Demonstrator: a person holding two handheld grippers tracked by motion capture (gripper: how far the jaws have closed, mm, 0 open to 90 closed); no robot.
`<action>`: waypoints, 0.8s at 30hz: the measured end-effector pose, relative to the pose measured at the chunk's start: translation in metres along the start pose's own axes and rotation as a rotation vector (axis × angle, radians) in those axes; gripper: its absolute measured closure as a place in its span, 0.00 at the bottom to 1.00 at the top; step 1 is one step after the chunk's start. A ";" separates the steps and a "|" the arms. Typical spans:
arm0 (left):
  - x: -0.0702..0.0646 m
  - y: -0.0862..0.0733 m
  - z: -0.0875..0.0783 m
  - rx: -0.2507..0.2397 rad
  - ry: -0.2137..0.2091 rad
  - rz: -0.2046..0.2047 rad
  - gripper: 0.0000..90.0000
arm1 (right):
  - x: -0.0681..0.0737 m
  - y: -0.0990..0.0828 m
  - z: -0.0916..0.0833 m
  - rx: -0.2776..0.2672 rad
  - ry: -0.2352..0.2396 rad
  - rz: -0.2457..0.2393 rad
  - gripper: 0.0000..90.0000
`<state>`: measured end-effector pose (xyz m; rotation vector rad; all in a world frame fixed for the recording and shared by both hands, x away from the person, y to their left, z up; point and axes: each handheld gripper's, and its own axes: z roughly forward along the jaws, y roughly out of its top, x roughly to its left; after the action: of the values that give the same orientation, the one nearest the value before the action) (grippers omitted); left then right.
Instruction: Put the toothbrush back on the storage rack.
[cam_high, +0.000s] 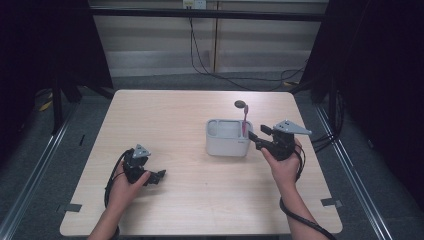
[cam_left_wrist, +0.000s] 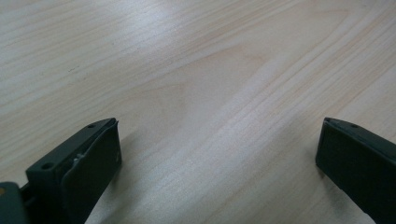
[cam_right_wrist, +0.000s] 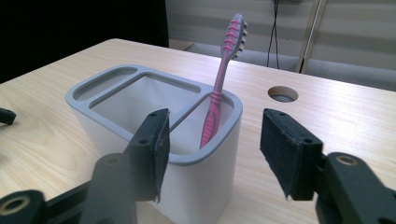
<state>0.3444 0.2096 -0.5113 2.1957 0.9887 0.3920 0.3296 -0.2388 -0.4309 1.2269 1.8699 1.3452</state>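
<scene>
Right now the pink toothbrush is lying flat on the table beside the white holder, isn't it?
Not quite: the toothbrush is pink, but it stands leaning inside the holder, in its end compartment, not flat on the table. The right gripper view shows it.

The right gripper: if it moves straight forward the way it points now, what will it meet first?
Most likely the near wall of the white plastic holder with grey rim, which sits between the open jaws of the right gripper. The pink toothbrush stands behind that wall. Depth is uncertain.

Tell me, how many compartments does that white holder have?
3: in the holder, a narrow slot along its far-left rim, a large middle one, and the near-right one holding the pink toothbrush.
</scene>
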 end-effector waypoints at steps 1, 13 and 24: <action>0.000 0.000 0.000 0.000 0.000 0.000 0.00 | 0.000 0.000 0.000 0.000 0.000 0.000 0.45; 0.000 0.000 0.000 0.000 0.000 0.000 0.00 | -0.011 -0.008 -0.005 0.045 0.020 0.021 0.41; 0.000 0.000 0.000 0.000 0.000 0.000 0.00 | -0.019 -0.019 -0.008 0.079 0.023 0.021 0.37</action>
<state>0.3444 0.2096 -0.5113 2.1960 0.9883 0.3923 0.3245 -0.2609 -0.4473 1.2793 1.9479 1.3127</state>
